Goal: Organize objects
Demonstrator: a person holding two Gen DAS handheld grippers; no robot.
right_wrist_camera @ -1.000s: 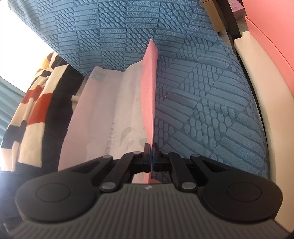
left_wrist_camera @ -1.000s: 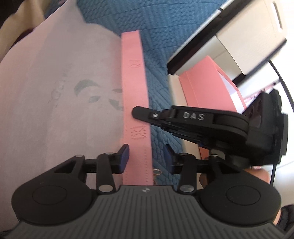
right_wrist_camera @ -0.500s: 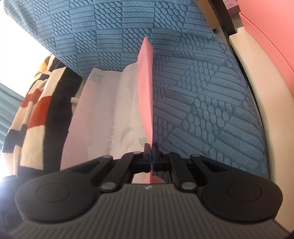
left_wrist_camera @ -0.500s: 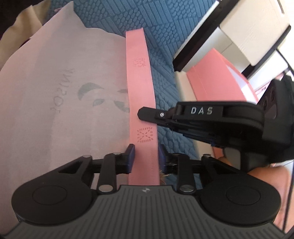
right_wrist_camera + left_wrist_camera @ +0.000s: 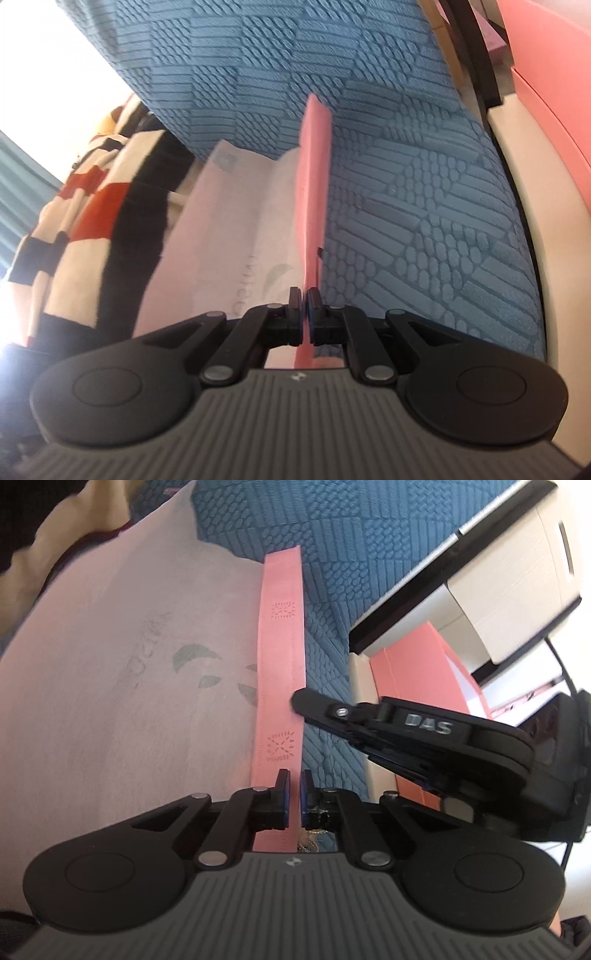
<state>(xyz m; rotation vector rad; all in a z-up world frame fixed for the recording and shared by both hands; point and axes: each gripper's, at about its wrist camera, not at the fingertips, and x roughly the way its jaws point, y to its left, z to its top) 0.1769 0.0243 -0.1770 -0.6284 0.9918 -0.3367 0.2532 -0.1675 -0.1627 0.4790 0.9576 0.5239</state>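
Bright daylight fills both views. The right wrist view blows out to white glare at its upper left. Fisheye bending curves the edges, and slight motion blur softens the striped cloth [image 5: 85, 229] and the white cabinet [image 5: 509, 590].

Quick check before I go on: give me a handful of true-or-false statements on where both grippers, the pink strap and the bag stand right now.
1. The left gripper has its jaws shut on the pink strap. True.
2. The right gripper is open and holds nothing. False: it is shut on the pink strap.
3. The strap belongs to a pale pink bag lying on the blue textured cushion. True.
4. The bag is plain, with no print. False: it carries a grey leaf mark and faint lettering.
5. In the left wrist view the right gripper reaches the strap from the right. True.
6. The cushion is red. False: it is blue.
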